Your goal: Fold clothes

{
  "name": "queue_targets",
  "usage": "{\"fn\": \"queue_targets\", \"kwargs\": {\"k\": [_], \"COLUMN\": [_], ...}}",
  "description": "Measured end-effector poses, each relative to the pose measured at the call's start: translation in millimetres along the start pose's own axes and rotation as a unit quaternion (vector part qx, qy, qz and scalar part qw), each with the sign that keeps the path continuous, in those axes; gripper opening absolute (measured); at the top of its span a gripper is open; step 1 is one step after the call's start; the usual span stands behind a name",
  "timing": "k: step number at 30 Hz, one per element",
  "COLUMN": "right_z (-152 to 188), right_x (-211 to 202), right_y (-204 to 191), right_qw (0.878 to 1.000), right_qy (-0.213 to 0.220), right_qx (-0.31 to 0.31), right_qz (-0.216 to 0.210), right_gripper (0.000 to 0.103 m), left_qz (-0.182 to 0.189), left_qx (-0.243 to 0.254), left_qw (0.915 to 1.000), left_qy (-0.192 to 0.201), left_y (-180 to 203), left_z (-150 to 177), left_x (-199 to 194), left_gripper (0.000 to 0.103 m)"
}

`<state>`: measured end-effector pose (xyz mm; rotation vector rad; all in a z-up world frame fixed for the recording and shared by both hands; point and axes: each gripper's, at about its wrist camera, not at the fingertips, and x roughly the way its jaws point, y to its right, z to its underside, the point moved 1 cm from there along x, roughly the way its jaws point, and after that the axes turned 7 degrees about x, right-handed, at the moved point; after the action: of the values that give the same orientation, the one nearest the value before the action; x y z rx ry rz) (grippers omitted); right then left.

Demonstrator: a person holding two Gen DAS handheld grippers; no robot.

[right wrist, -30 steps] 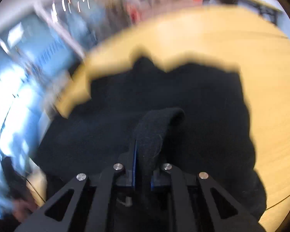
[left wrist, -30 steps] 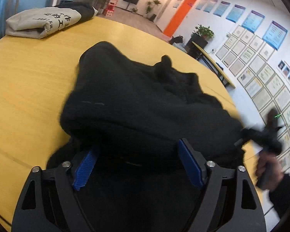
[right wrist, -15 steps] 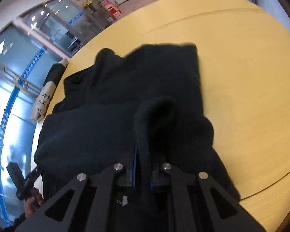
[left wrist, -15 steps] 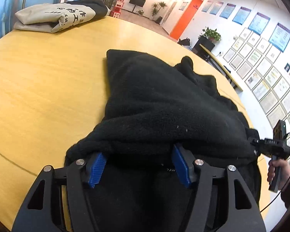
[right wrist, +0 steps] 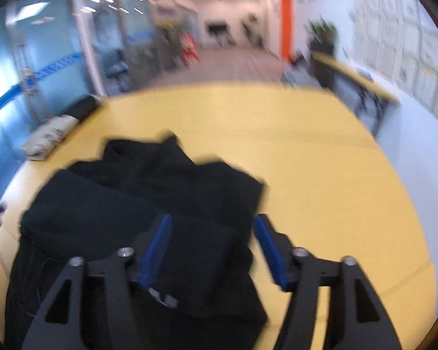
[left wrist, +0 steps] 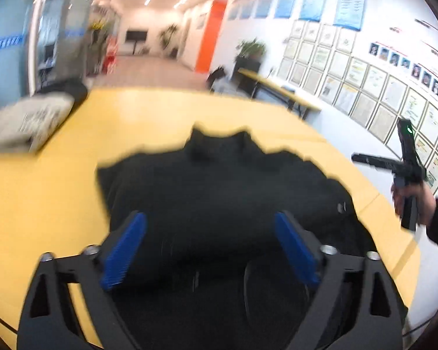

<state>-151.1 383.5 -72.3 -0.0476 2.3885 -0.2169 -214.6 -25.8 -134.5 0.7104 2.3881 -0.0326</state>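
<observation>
A black fleece garment [left wrist: 219,192] lies folded over on the round yellow table [left wrist: 43,204]. It also shows in the right wrist view [right wrist: 149,198]. My left gripper [left wrist: 210,233] is open, its blue pads above the garment's near edge, holding nothing. My right gripper [right wrist: 213,233] is open too, above the garment's right part, empty. In the left wrist view the right gripper [left wrist: 406,169] shows at the far right, held in a hand above the table edge.
A folded beige garment [left wrist: 26,122] with a dark one behind it lies at the table's far left edge; it also shows in the right wrist view [right wrist: 49,137]. A second table [left wrist: 277,90] and a plant stand beyond, by the wall.
My right gripper has let go of the black fabric and opened. Both grippers have lifted and pulled back from the garment, which now lies flatter on the table.
</observation>
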Motion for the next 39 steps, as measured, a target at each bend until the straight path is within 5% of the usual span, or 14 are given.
{"fn": "queue_targets", "kwargs": {"k": [3, 5, 8, 12, 13, 14, 16, 17, 18, 21, 23, 31, 34, 39], "right_z": [4.7, 13.7, 39.9, 59.9, 59.3, 57.4, 53.6, 53.4, 59.6, 85.4, 92.8, 75.9, 82.0, 116.3], "right_x": [30.3, 60.6, 95.7, 98.5, 93.0, 83.0, 62.9, 55.1, 55.3, 65.5, 54.1, -157.1, -231.7, -292.4], "right_y": [-35.8, -55.0, -37.5, 15.8, 21.3, 16.1, 5.8, -0.2, -9.0, -16.5, 6.7, 105.8, 134.2, 153.2], "right_qw": [0.998, 0.996, 0.995, 0.996, 0.996, 0.997, 0.998, 0.998, 0.997, 0.991, 0.992, 0.991, 0.993, 0.984], "right_qy": [-0.019, -0.047, -0.088, -0.087, -0.089, -0.080, -0.064, -0.058, -0.062, -0.111, -0.123, -0.095, -0.105, -0.171], "right_qx": [-0.022, -0.036, -0.013, 0.034, 0.030, 0.018, -0.004, -0.018, -0.040, -0.077, -0.011, 0.011, 0.020, 0.028], "right_qz": [-0.055, -0.066, -0.032, -0.007, 0.001, 0.006, 0.017, 0.020, 0.015, 0.025, -0.002, 0.092, 0.044, -0.033], "right_gripper": [0.078, 0.076, 0.073, 0.011, 0.011, 0.012, 0.045, 0.069, 0.077, 0.076, 0.071, 0.069, 0.081, 0.081], "left_qz": [-0.023, -0.044, -0.060, -0.070, -0.071, -0.072, -0.073, -0.074, -0.075, -0.078, -0.080, -0.085, -0.109, -0.178], "left_qx": [-0.030, -0.063, -0.018, 0.010, 0.011, 0.013, 0.018, 0.021, 0.023, 0.030, 0.032, 0.016, 0.003, -0.037], "left_qw": [0.9968, 0.9868, 0.9899, 0.9911, 0.9910, 0.9908, 0.9905, 0.9903, 0.9901, 0.9895, 0.9886, 0.9818, 0.9760, 0.9584], "left_qy": [-0.071, -0.142, -0.127, -0.113, -0.113, -0.114, -0.115, -0.116, -0.116, -0.118, -0.123, -0.169, -0.189, -0.220], "left_y": [-26.6, -45.2, -37.7, -31.3, -30.1, -28.6, -25.4, -23.8, -22.2, -17.5, -16.5, -24.8, -29.1, -55.1], "left_z": [-13.0, 1.5, 24.9, 38.5, 39.5, 42.4, 48.0, 50.9, 53.7, 62.2, 66.0, 71.4, 77.1, 106.2], "left_x": [68.6, 107.0, 103.4, 89.1, 85.9, 82.5, 75.8, 72.5, 69.1, 59.0, 41.4, -100.6, -179.7, -291.1], "left_gripper": [0.093, 0.079, 0.079, 0.079, 0.080, 0.080, 0.082, 0.093, 0.098, 0.095, 0.091, 0.089, 0.090, 0.095]}}
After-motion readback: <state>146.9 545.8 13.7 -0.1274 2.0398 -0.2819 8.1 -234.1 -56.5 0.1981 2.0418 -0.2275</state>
